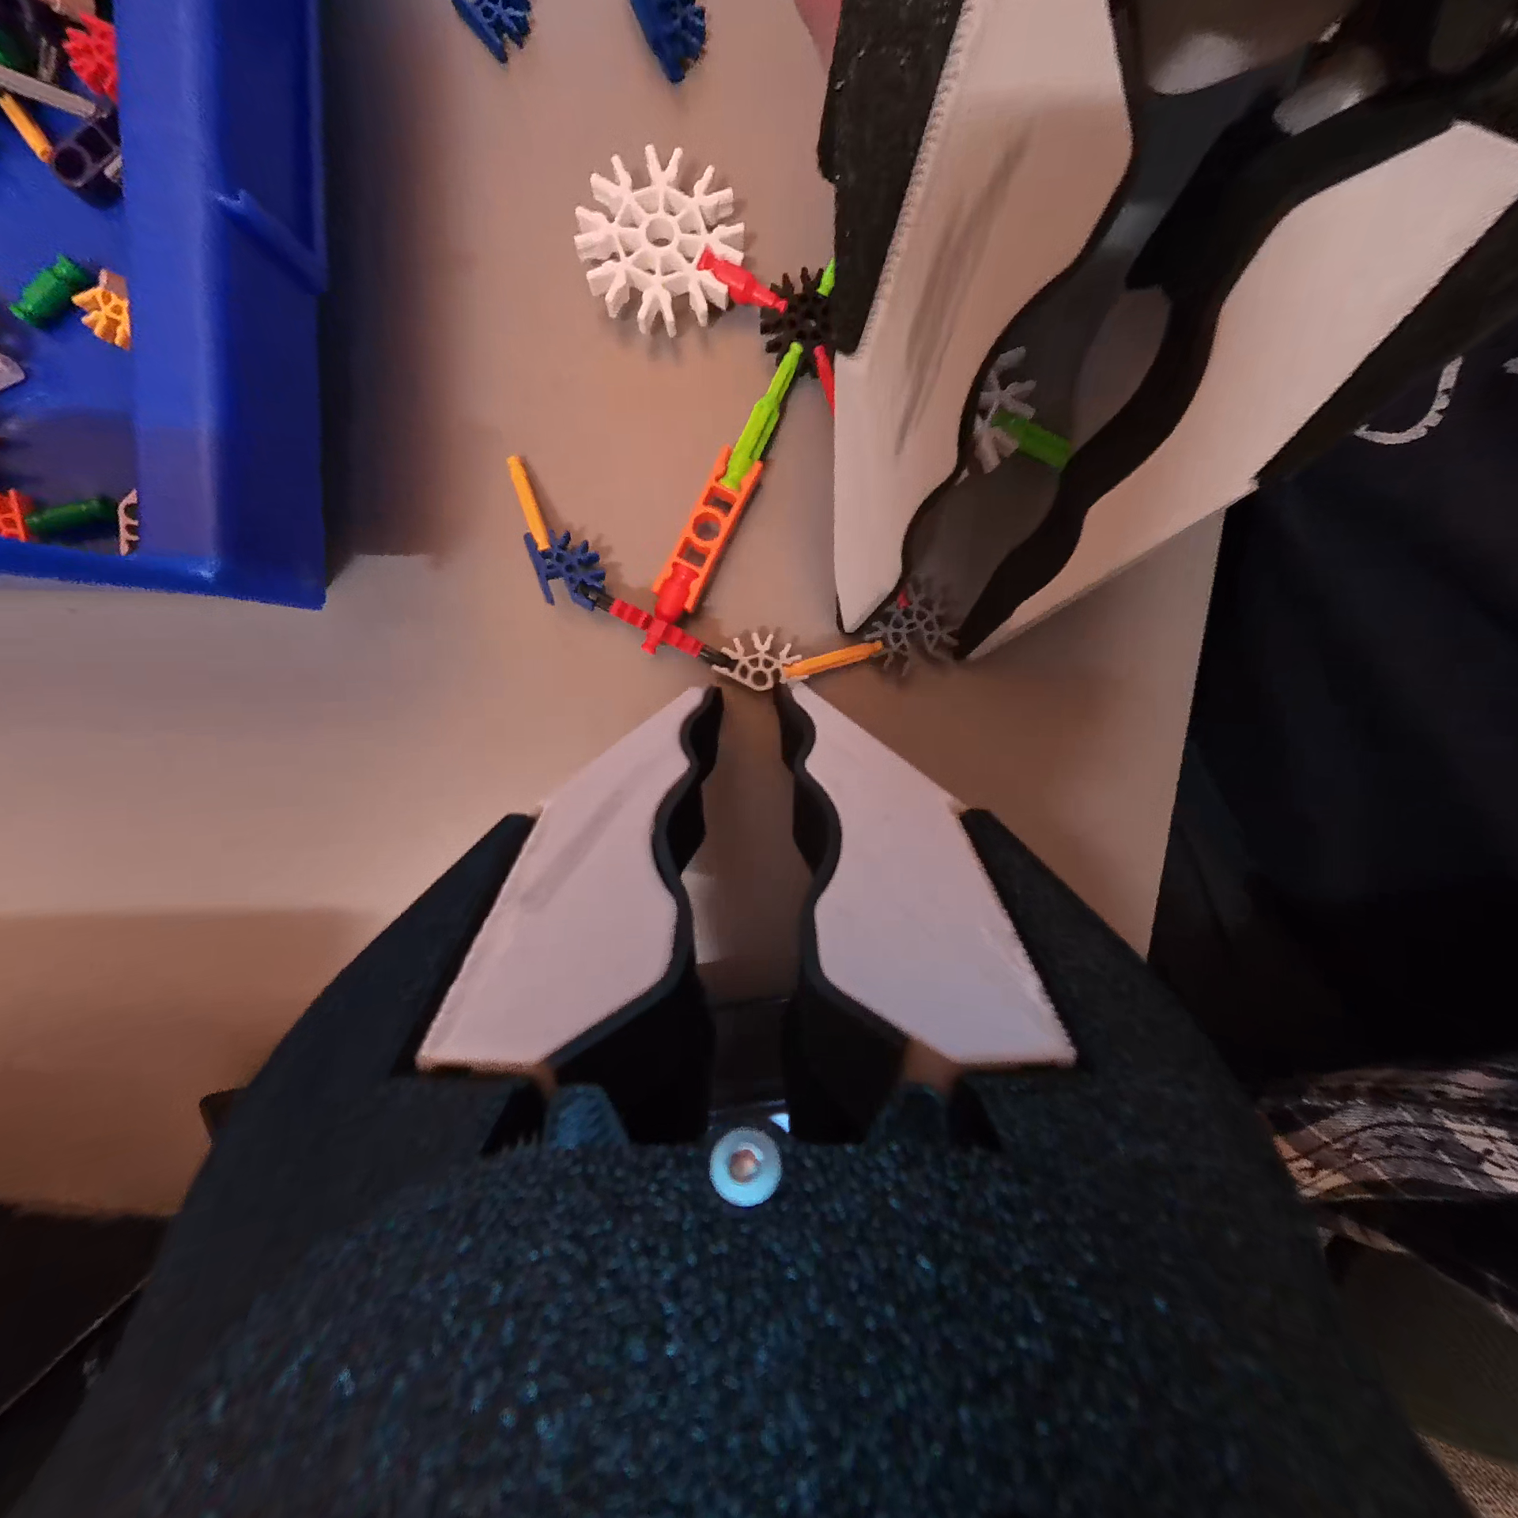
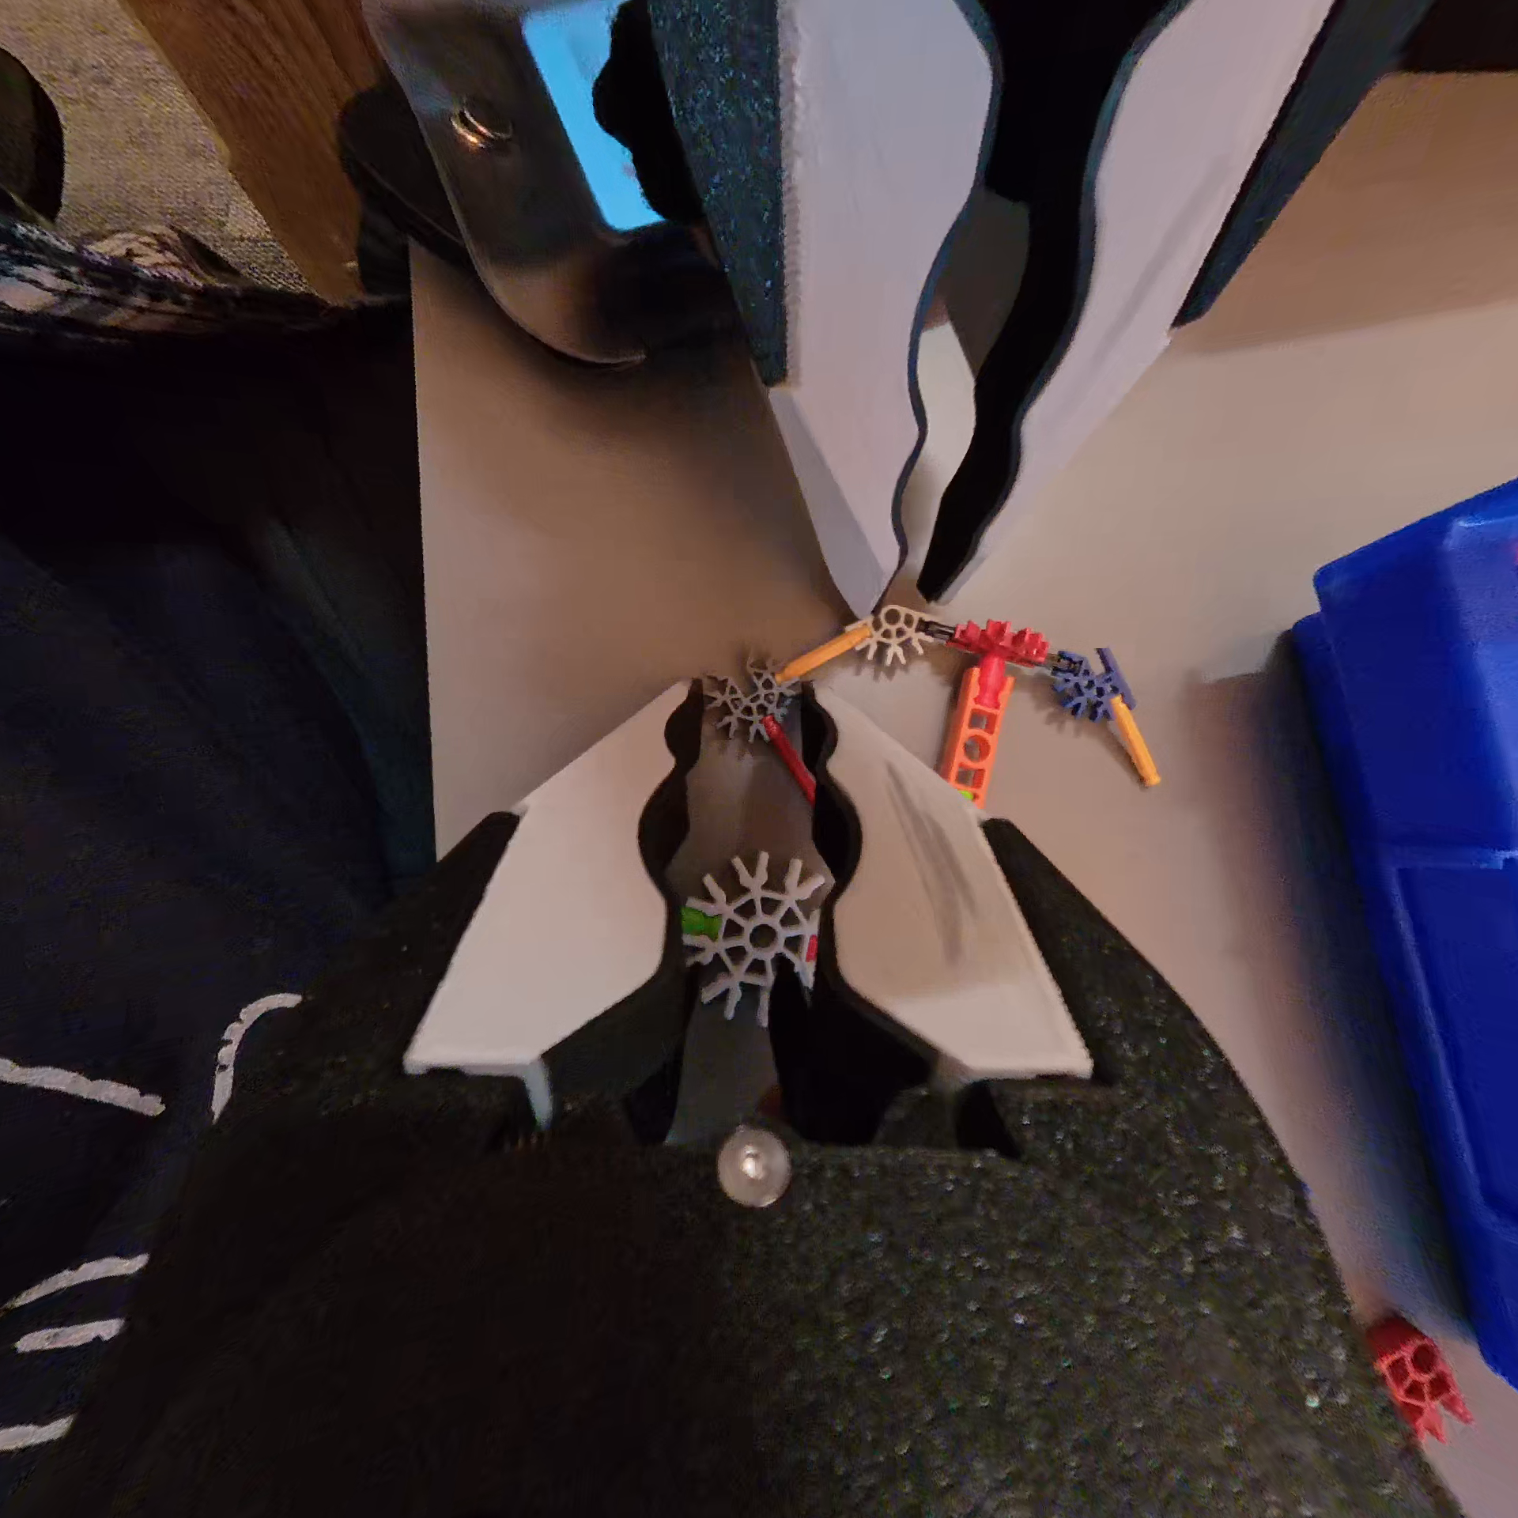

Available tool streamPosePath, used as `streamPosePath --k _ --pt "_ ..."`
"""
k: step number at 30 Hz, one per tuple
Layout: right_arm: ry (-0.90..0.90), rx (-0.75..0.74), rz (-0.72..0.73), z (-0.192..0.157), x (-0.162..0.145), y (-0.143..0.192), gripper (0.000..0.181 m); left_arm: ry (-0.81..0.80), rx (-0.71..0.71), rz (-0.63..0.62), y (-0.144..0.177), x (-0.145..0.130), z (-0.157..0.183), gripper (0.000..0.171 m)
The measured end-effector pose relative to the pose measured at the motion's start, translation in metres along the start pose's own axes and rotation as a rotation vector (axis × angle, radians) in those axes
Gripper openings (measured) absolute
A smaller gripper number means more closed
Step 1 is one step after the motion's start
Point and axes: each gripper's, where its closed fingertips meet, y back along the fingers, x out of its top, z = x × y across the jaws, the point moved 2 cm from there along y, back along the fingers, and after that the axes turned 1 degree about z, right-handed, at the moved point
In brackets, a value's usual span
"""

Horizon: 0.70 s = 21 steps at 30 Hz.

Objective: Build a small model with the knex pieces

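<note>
Big blue bin (image 1: 222, 328) full of small toy bits, up and left of the left gripper (image 1: 746, 696). White snowflake wheel (image 1: 657, 238) on the tan table (image 1: 246, 739), straight ahead of its tips. Small gray connector (image 2: 749, 698) squeezed between the right gripper (image 2: 749, 692) tips. Little red piece (image 2: 1417, 1388) low to its right, by the bin.

Looks like a home hobby setup, not a lab. Everything sits on a plain beige tabletop (image 1: 205, 739), with a blue plastic bin (image 1: 222, 328) of loose toy building pieces on it. Beyond the table's edge there's grey carpet (image 2: 164, 148) and a wooden furniture leg (image 2: 271, 123).
</note>
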Motion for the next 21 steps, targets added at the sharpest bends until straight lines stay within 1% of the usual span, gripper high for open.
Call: streamPosePath --k 5,10,14,18,21 --pt "0.017 -0.007 0.001 0.001 0.0 0.0 0.023 0.012 -0.034 0.015 0.001 0.001 0.004 0.013" --pt "0.007 -0.002 0.002 0.001 0.001 -0.001 0.023 0.005 -0.04 -0.013 -0.003 -0.003 0.005 0.013" --pt "0.002 -0.003 0.009 0.001 0.001 0.0 0.024 0.011 -0.046 -0.002 -0.001 -0.001 0.004 0.013" --pt "-0.016 -0.02 0.05 0.003 0.005 0.009 0.024 -0.001 -0.039 -0.018 0.001 -0.003 0.002 0.014" --pt "-0.015 -0.036 0.07 0.003 0.005 0.016 0.019 0.01 -0.034 0.009 0.005 0.002 -0.002 0.014"
